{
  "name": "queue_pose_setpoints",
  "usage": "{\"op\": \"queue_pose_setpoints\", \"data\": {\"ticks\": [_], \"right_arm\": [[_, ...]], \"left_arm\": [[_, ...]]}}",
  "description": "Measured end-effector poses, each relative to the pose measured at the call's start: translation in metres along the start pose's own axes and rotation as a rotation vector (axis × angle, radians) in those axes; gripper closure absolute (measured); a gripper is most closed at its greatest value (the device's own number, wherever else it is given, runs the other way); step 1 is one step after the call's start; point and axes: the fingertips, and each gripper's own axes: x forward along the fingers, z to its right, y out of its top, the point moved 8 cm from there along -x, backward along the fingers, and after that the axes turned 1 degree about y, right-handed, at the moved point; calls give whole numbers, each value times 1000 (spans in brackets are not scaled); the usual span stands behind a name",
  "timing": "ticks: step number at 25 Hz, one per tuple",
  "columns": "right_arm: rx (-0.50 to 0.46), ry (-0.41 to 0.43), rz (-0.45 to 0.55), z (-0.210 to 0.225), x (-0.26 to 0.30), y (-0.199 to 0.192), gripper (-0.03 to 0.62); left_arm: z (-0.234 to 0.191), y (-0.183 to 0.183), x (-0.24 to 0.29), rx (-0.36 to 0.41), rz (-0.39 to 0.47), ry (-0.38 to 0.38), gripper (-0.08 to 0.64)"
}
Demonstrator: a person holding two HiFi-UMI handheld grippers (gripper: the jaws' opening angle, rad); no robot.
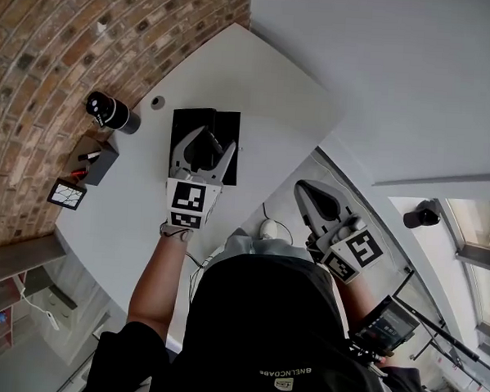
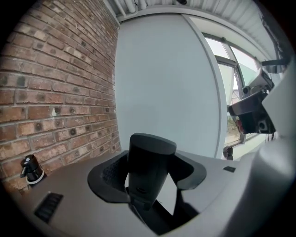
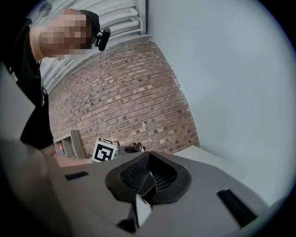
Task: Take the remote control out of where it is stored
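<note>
Above the white table (image 1: 259, 77), left gripper (image 1: 208, 146) clamps remote control (image 2: 149, 162) end-out along its jaws; right gripper (image 1: 307, 191) closed.

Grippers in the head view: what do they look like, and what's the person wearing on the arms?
Both the left gripper and right gripper have pale grey, tapering jaws lined with dark ribbed pads, each backed by a white cube bearing black square markers. The person wears a black short-sleeved top.
</note>
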Motion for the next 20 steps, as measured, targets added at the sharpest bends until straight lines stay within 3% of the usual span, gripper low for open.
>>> {"op": "queue_pose_setpoints", "data": {"ticks": [14, 20], "right_arm": [[12, 130, 75, -9, 31, 19, 586], [-46, 153, 33, -6, 48, 21, 588]], "left_arm": [[-8, 37, -60, -19, 112, 52, 304], [-11, 44, -86, -43, 138, 87, 305]]}}
